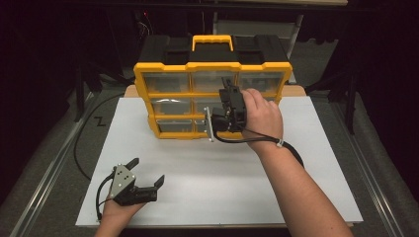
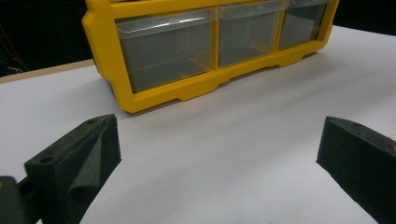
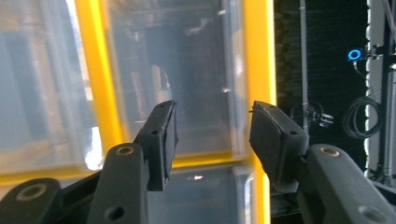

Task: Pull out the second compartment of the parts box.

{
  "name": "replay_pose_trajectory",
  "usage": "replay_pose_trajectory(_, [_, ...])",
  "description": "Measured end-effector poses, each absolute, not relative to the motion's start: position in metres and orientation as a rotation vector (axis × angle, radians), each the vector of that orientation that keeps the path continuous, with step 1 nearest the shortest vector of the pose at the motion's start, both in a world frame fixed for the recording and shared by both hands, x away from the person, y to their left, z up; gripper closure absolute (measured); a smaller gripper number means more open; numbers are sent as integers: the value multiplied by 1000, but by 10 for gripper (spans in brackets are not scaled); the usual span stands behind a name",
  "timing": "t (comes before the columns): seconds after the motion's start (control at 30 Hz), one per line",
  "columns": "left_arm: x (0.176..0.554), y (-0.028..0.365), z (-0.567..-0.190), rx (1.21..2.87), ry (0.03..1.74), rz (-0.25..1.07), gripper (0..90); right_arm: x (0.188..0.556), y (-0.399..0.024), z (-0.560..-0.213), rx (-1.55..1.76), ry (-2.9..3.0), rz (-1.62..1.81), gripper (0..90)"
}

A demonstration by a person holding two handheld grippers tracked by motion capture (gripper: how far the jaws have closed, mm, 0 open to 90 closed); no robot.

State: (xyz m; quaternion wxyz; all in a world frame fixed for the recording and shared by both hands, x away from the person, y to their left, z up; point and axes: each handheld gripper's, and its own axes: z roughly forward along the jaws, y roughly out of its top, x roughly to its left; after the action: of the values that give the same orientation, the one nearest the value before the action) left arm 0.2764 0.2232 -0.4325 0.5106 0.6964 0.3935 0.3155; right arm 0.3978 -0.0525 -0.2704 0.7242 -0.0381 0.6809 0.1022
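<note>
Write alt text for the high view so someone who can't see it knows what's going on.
A person's right gripper, rolled onto its side, reaches up to the clear plastic drawers of a yellow-framed, black-topped parts organiser standing at the back of a white table. The left gripper rests on the table near the front left corner, jaws wide open and empty.

drawers: blurred in right gripper view, contents unclear
organizer: top cut off in left gripper view
</note>
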Motion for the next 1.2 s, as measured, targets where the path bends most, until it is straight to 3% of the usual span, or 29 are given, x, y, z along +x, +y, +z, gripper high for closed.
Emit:
replay_pose_trajectory(0.73, [276, 228, -432, 1637, 966, 739, 3, 412, -37, -262, -106, 1449, 169, 790])
replay_pose_trajectory(1.2, [277, 229, -432, 1632, 969, 733, 3, 412, -37, -266, -99, 1430, 173, 831])
